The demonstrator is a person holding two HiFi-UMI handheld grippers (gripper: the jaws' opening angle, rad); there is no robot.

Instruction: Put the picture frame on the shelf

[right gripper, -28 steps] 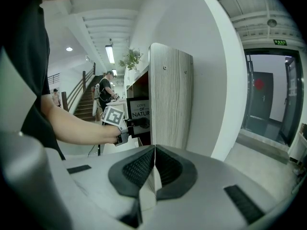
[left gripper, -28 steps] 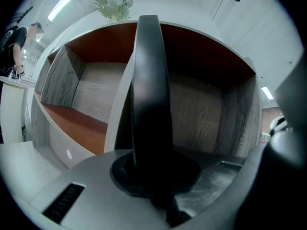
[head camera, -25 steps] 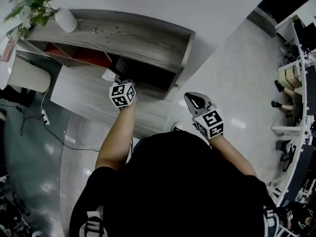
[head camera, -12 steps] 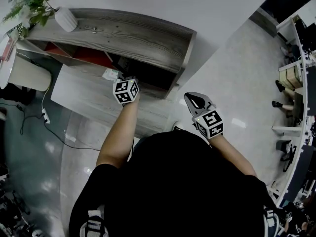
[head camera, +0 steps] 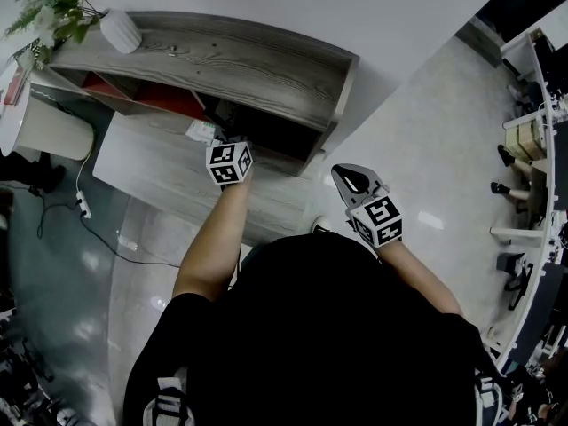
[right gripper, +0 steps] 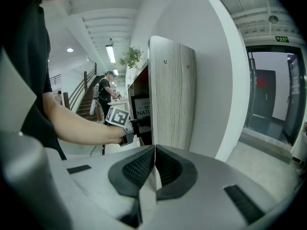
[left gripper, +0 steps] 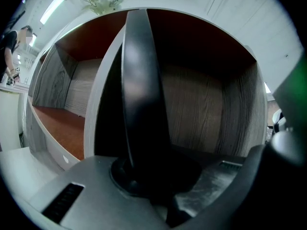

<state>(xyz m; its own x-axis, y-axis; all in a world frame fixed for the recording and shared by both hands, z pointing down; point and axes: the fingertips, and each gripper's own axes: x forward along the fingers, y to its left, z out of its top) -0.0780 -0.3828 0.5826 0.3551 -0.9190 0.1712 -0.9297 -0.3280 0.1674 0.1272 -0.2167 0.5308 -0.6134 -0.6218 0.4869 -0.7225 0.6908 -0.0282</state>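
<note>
While the person leans over it, the grey wood-grain shelf (head camera: 222,60) runs across the top of the head view, its open compartments lined in red-brown. A pale low platform (head camera: 151,162) lies in front of it.

The left arm (head camera: 209,238), bare below a black sleeve, is stretched almost straight forward to the mouth of the shelf's right-hand compartment. The right arm is bent and kept close to the body, off the shelf's right end.

At the end of the outstretched arm the left gripper (head camera: 230,153) points nearly level into that compartment, with its marker cube just outside the opening. Its jaws are clamped on the picture frame (left gripper: 141,90), which stands upright and edge-on between them, dark against the compartment's grey back wall. The right gripper view shows the frame's printed face (right gripper: 142,110) at the shelf opening. Whether its base rests on the board cannot be told.

The right gripper (head camera: 355,183) tilts downward beside the shelf's end panel (right gripper: 172,95), its pads pressed together with nothing between them.

A white vase (head camera: 118,32) with a green plant stands on the shelf's far left top.
</note>
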